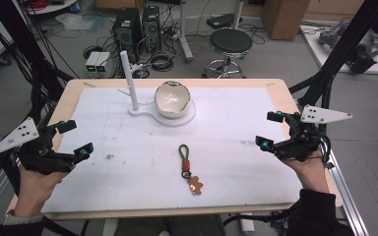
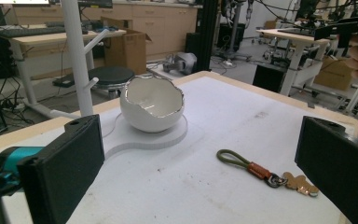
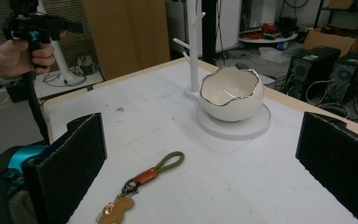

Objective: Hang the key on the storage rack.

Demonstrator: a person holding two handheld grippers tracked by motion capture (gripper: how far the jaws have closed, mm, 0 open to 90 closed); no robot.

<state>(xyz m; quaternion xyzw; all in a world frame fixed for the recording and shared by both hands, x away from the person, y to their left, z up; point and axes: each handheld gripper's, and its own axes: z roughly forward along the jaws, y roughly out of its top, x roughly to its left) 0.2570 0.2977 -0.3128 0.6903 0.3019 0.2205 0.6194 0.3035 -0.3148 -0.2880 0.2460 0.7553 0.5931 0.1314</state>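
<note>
A keychain (image 1: 188,168) with an olive loop, an orange band and a gingerbread-shaped charm lies on the white mat, near the front middle. The same keychain (image 2: 265,171) (image 3: 142,184) lies flat in both gripper views. A white eggshell-shaped bowl (image 1: 173,99) with a gold rim sits on a round white base beside a white peg stand (image 1: 129,81). My left gripper (image 1: 75,138) hovers open at the table's left edge. At the right edge my right gripper (image 1: 270,130) is open too. Nothing is between either pair of jaws.
The white mat (image 1: 128,162) covers most of a wooden table (image 1: 275,88). Behind the table stand a black stool (image 1: 230,43), computer towers (image 1: 138,27) and cables on the floor. Black frame poles rise at both sides.
</note>
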